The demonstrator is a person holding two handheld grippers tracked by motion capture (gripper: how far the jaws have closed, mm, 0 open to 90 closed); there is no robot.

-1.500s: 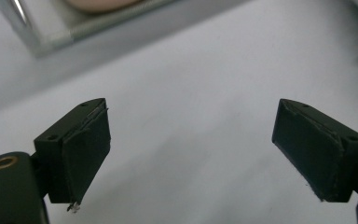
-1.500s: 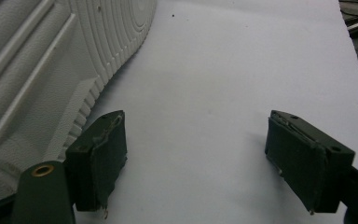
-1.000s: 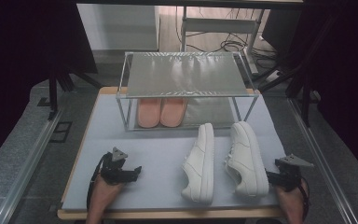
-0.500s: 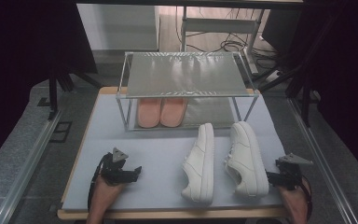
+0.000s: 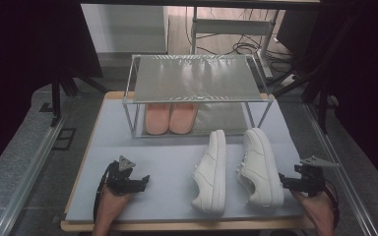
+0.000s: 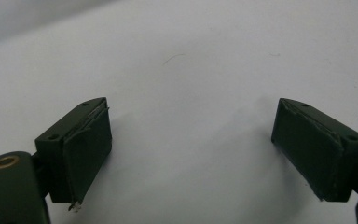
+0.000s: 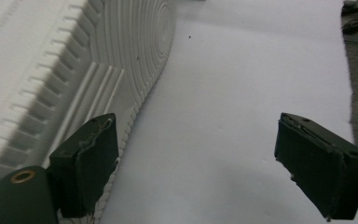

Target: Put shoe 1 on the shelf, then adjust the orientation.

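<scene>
Pale grey surface (image 5: 177, 162) under everything, set on a wooden board. At its far end, a metal-framed shoe rack (image 5: 197, 78) with a flat mesh top; tucked on its lower level at the left, a pair of pink slippers (image 5: 170, 118), toes pointing away.

Nearer, right of centre: two white sneakers, both lying on their sides, long axes running roughly near to far. Left sneaker (image 5: 211, 169) well apart from either hand. Right sneaker (image 5: 261, 167) close beside the right hand-held gripper (image 5: 288, 183), heel end nearest; seen along that gripper (image 7: 205, 158), ribbed white sole (image 7: 74, 70) directly ahead and to the left, one jaw touching or nearly touching the sole's edge, the other over bare surface. Jaws well apart, just been opening, nothing clamped between them (sole beside the pad, not in the gap).

Left hand-held gripper (image 5: 140, 181) resting low at the near left, jaws also wide apart (image 6: 191, 154) with only blank surface between and ahead.

Judged from this: right sneaker the likely next pick, right hand far nearer, shoe lying leftward and forward of its jaws. Free slot on the rack's lower level, right of the slippers. Front rail and right leg of the rack the likely obstacles on the way in; left sneaker alongside, a small gap between the two.
</scene>
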